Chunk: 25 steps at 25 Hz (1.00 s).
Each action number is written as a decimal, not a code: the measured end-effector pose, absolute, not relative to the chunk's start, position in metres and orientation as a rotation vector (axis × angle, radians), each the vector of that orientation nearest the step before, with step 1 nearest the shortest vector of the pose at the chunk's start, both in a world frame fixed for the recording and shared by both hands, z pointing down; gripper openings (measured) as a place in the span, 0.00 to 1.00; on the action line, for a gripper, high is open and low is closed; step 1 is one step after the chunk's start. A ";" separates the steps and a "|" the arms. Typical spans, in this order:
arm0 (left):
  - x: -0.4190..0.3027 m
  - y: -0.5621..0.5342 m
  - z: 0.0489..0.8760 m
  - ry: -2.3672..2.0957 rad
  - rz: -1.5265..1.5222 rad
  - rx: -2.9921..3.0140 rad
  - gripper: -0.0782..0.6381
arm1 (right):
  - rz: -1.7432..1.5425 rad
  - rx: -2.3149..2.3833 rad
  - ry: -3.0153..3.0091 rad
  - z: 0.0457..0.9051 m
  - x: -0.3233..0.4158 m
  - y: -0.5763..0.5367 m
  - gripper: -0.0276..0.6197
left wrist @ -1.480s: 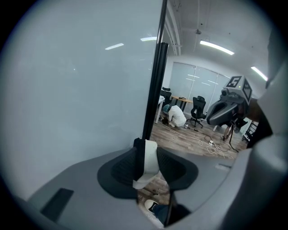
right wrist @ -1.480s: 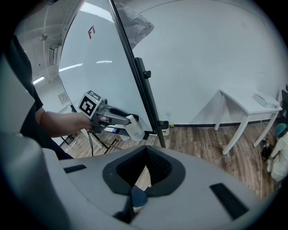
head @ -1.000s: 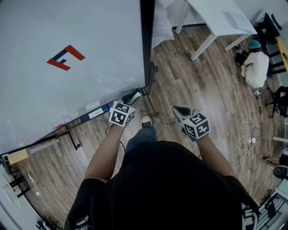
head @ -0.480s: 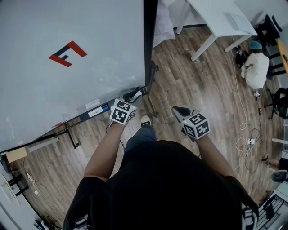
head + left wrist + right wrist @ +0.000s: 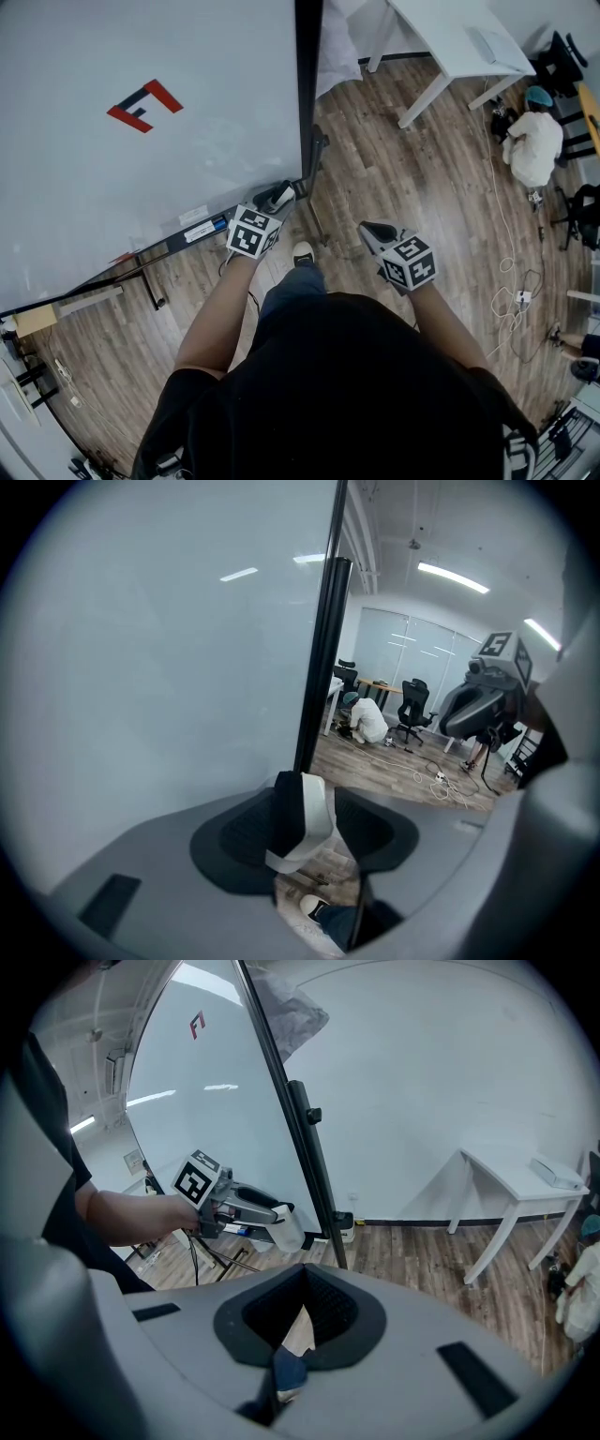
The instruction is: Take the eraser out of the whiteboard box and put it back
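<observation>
The left gripper (image 5: 270, 202) has crept slightly closer to the big white whiteboard (image 5: 141, 169). The right gripper (image 5: 302, 1312) is nearest, closed and empty. The left one clamps the white-and-black block eraser (image 5: 300, 822) beside the board's black tray (image 5: 178, 242). I judge it still has to be put back.

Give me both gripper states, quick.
Left gripper: closed on the eraser.
Right gripper: closed, nothing in it.
</observation>
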<state>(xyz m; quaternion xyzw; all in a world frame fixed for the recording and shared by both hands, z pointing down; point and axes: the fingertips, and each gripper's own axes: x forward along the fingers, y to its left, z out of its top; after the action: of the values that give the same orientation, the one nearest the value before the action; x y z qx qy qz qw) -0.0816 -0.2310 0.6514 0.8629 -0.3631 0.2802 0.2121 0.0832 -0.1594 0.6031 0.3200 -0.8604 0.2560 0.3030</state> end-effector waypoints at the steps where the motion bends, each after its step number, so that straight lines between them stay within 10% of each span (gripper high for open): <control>1: -0.082 -0.230 0.650 -1.012 0.776 2.396 0.39 | 0.676 0.848 -2.282 0.602 0.083 -0.159 0.04; 25: -0.110 -0.161 0.595 -1.164 0.670 2.413 0.40 | 0.556 0.804 -2.367 0.559 0.081 -0.118 0.04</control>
<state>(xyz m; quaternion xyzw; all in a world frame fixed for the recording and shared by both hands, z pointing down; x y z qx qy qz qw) -0.1099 -0.1609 0.5954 0.8580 -0.4139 0.2384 0.1887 0.0808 -0.1176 0.5589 0.3008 -0.8856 0.2080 0.2864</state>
